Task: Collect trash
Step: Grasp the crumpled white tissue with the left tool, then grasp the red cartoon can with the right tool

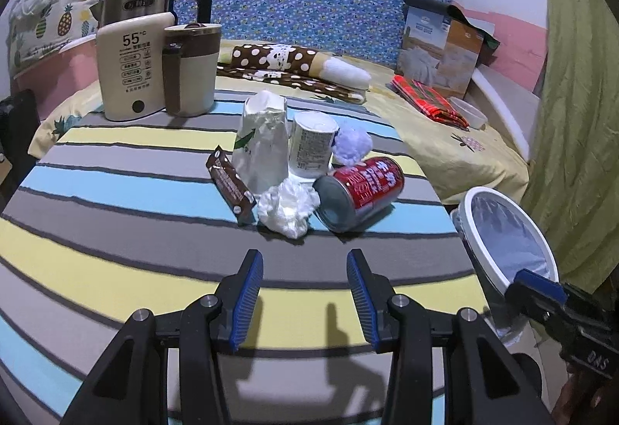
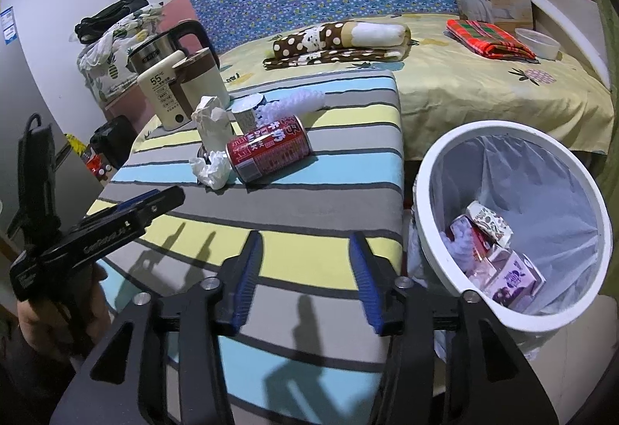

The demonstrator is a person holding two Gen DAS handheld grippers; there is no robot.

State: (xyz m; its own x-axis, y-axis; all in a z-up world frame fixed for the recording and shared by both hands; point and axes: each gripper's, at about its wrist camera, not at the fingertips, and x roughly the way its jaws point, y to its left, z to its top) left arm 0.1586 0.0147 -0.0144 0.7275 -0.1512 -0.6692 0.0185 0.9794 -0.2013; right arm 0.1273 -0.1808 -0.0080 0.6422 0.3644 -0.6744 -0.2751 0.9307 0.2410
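Currently both tongs, left gripper (image 1: 305, 293) and right gripper (image 2: 305, 280), gape empty; nudging the sideways red can (image 1: 359, 193) could roll it off the striped table (image 1: 116, 231).

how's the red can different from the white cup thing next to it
The red can lies on its side on the striped tabletop, open end toward the left wrist camera; the white cup stands upright behind it. The red can is bright red with white lettering, while the white cup is pale with fine dark print. The red can looks longer than the white cup is tall. Both are cylindrical containers in the same trash cluster.
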